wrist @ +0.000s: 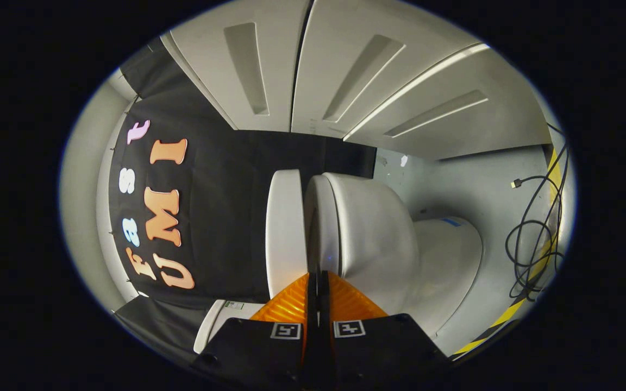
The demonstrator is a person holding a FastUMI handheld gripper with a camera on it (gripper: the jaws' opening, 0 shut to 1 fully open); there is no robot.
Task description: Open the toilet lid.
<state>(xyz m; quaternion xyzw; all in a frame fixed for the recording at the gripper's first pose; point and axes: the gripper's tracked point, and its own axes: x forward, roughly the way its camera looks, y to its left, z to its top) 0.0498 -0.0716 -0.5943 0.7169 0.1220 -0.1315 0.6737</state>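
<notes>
I see the gripper with its two orange ribbed fingers brought together, only a thin dark slit between them, so I read the jaws as closed to a narrow setting. The fingertips sit at the gap between the toilet lid and the toilet seat; I cannot tell whether they touch either part, and I cannot confirm that anything is clamped between them. Each finger carries a black block with a square marker on its upper face. In the gripper view the scene appears rolled to one side. The lid is a flat white oval, seen nearly edge-on, standing apart from the seat with a dark gap between the two along their visible length. Beyond the seat I see the white toilet bowl, and past it the wider base resting on the pale floor. A corner of the white cistern appears beside the near finger block. A coiled black cable lies on the floor, well apart from the toilet, near a yellow-and-black striped tape line. White panelled doors stand beyond the toilet.
</notes>
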